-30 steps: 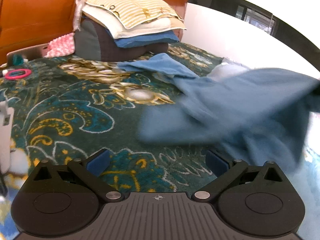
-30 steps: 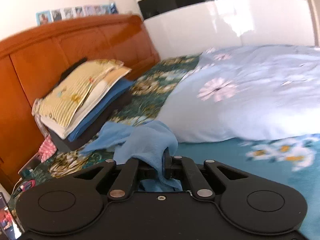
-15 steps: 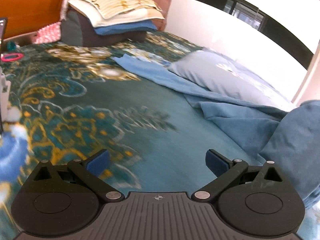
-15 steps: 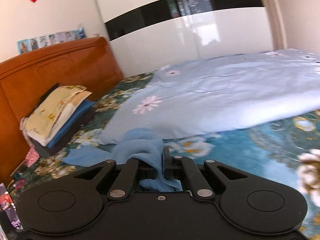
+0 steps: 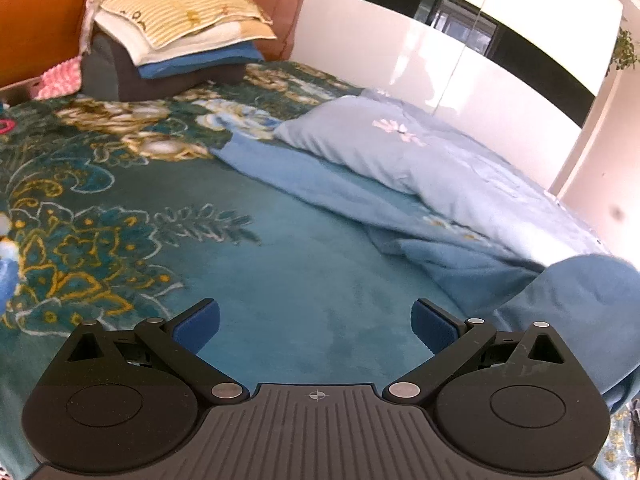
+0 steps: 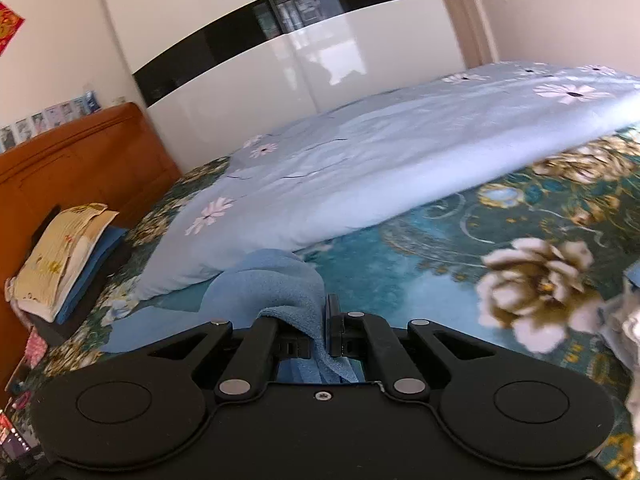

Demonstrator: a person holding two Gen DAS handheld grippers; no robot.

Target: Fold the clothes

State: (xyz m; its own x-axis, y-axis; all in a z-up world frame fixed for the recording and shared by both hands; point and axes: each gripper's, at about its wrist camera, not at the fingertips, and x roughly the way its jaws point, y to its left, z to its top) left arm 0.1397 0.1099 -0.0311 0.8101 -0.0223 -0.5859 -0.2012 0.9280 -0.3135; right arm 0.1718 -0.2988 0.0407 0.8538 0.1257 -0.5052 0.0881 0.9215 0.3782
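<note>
A blue garment [image 5: 320,184] lies stretched along the teal floral bedspread [image 5: 120,208], running from mid-bed to the right, where it rises in a bunched fold [image 5: 580,300]. My left gripper [image 5: 316,322] is open and empty, hovering over bare bedspread left of the garment. My right gripper [image 6: 320,320] is shut on the blue garment [image 6: 272,280], which drapes over its fingers and trails away to the left.
A stack of folded clothes [image 5: 176,32] sits by the wooden headboard [image 6: 80,168]. A light blue flowered duvet [image 6: 400,152] covers the far side of the bed. White cloth [image 6: 628,328] shows at the right edge. A glossy wardrobe [image 5: 440,60] stands behind.
My right gripper has pulled the garment rightward along the bed, stretching it out. My left gripper stays open and has shifted its view toward the bed's middle.
</note>
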